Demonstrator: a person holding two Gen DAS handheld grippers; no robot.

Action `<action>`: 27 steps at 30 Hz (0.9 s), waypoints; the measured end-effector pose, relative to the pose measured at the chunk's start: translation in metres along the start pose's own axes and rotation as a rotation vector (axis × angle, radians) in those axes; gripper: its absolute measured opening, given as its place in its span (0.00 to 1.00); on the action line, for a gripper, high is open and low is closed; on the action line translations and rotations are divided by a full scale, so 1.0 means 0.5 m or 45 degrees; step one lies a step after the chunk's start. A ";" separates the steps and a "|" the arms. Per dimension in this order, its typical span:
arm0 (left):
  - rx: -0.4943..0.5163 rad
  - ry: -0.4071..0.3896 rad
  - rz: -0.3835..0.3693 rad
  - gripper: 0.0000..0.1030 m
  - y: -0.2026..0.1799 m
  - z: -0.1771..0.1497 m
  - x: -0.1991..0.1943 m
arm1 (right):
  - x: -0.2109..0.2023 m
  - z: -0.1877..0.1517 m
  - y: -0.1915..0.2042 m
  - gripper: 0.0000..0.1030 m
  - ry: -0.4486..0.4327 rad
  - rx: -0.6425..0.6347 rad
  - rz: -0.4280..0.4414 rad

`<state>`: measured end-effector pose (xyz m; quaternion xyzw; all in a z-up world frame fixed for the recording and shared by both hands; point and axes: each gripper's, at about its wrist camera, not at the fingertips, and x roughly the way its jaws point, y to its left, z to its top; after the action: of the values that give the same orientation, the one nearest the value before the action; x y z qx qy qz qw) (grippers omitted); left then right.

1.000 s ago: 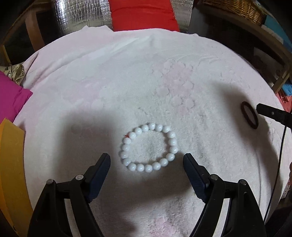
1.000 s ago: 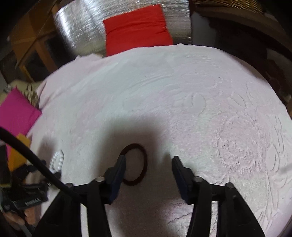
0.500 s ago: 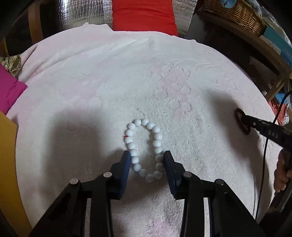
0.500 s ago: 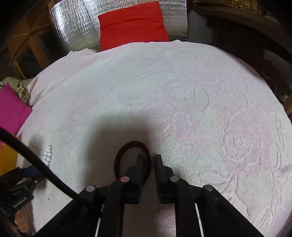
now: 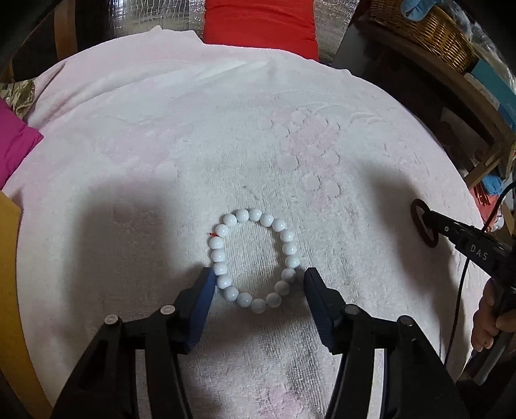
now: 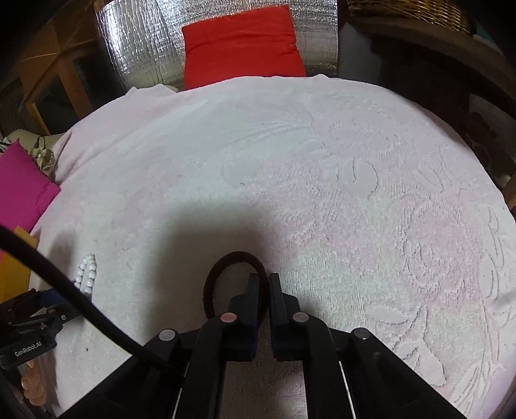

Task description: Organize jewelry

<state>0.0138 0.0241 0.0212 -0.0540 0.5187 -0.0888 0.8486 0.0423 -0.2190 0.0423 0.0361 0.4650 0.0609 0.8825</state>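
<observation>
A white bead bracelet [image 5: 254, 261] lies as an open loop on the pale pink towel [image 5: 225, 145]. My left gripper [image 5: 258, 277] is open, its jaws on either side of the loop's near half; the left jaw touches the beads, the right stands just off them. My right gripper [image 6: 264, 280] is shut on the right side of a dark brown hair-tie ring [image 6: 222, 267], which rests on the towel. The ring also shows in the left wrist view [image 5: 422, 222], held by the right gripper. The bracelet shows edge-on in the right wrist view [image 6: 86, 272].
A red cushion [image 5: 258, 25] and silver foil [image 6: 142, 48] lie behind the towel. A magenta cushion [image 5: 16, 145] and an orange sheet [image 5: 9, 274] are at the left. A wicker basket [image 5: 425, 29] and wooden shelf stand at the right.
My left gripper closed on the bracelet, squeezing it narrow, then opened again and the loop sprang back round. My right gripper closed on the brown ring and stays shut on it.
</observation>
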 end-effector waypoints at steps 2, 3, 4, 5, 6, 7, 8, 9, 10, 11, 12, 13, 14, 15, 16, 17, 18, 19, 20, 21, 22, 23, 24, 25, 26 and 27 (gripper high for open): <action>-0.010 -0.018 0.003 0.56 -0.001 0.000 0.000 | 0.000 -0.001 -0.001 0.06 -0.003 -0.011 -0.001; -0.009 -0.025 0.007 0.53 -0.002 0.000 -0.001 | 0.000 -0.002 -0.001 0.06 -0.003 -0.018 -0.002; -0.003 -0.037 0.007 0.48 -0.005 -0.002 -0.002 | 0.001 -0.002 -0.001 0.06 -0.004 -0.019 -0.002; 0.005 -0.043 -0.003 0.36 -0.009 -0.008 -0.008 | -0.003 -0.006 0.002 0.06 -0.004 -0.019 -0.003; 0.008 -0.049 -0.015 0.28 -0.018 -0.018 -0.014 | -0.003 -0.006 0.001 0.06 -0.003 -0.017 -0.002; 0.011 -0.054 -0.023 0.23 -0.022 -0.018 -0.016 | -0.004 -0.006 0.000 0.06 -0.003 -0.015 0.000; 0.020 -0.064 -0.031 0.18 -0.026 -0.019 -0.021 | -0.007 -0.010 -0.001 0.06 -0.004 -0.013 0.000; 0.027 -0.074 -0.031 0.18 -0.029 -0.019 -0.025 | -0.011 -0.018 -0.001 0.06 -0.004 -0.010 0.000; 0.035 -0.087 -0.033 0.18 -0.031 -0.020 -0.029 | -0.012 -0.018 -0.002 0.06 -0.004 -0.007 0.002; 0.039 -0.097 -0.041 0.16 -0.034 -0.019 -0.033 | -0.012 -0.015 -0.002 0.06 -0.004 -0.004 0.003; 0.036 -0.115 -0.061 0.09 -0.034 -0.019 -0.040 | -0.013 -0.014 -0.003 0.06 -0.005 0.004 0.006; 0.031 -0.129 -0.075 0.09 -0.033 -0.019 -0.049 | -0.014 -0.013 -0.005 0.06 -0.009 0.012 0.010; 0.028 -0.148 -0.078 0.09 -0.033 -0.019 -0.059 | -0.016 -0.012 -0.005 0.06 -0.012 0.018 0.015; 0.031 -0.156 -0.081 0.09 -0.031 -0.019 -0.064 | -0.018 -0.011 -0.005 0.06 -0.017 0.027 0.027; 0.033 -0.158 -0.081 0.09 -0.031 -0.020 -0.067 | -0.019 -0.011 -0.004 0.06 -0.019 0.032 0.036; 0.031 -0.156 -0.077 0.09 -0.028 -0.022 -0.070 | -0.021 -0.010 -0.002 0.06 -0.022 0.037 0.046; 0.026 -0.147 -0.069 0.09 -0.026 -0.024 -0.071 | -0.022 -0.009 0.000 0.06 -0.026 0.037 0.050; 0.020 -0.137 -0.061 0.09 -0.023 -0.025 -0.069 | -0.023 -0.009 0.003 0.06 -0.026 0.034 0.050; 0.010 -0.123 -0.051 0.09 -0.016 -0.021 -0.065 | -0.022 -0.009 0.005 0.06 -0.023 0.031 0.047; 0.005 -0.110 -0.050 0.09 -0.011 -0.018 -0.058 | -0.019 -0.010 0.006 0.06 -0.014 0.029 0.043; -0.001 -0.102 -0.046 0.09 -0.007 -0.017 -0.058 | -0.017 -0.011 0.006 0.06 -0.007 0.029 0.042; -0.011 -0.100 -0.041 0.09 -0.004 -0.015 -0.056 | -0.015 -0.012 0.006 0.06 -0.003 0.027 0.040; -0.015 -0.096 -0.045 0.10 -0.002 -0.014 -0.055 | -0.013 -0.011 0.006 0.06 -0.003 0.023 0.039; -0.012 -0.092 -0.060 0.10 -0.002 -0.014 -0.056 | -0.013 -0.011 0.005 0.06 -0.002 0.022 0.039; -0.006 -0.089 -0.066 0.13 -0.004 -0.014 -0.054 | -0.013 -0.011 0.004 0.06 -0.001 0.025 0.041; 0.001 -0.082 -0.071 0.24 -0.004 -0.016 -0.052 | -0.013 -0.011 0.004 0.06 0.001 0.028 0.043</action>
<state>-0.0052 0.0274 0.0406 -0.0710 0.4894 -0.1107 0.8621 0.0342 -0.2182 0.0448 0.0536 0.4652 0.0707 0.8808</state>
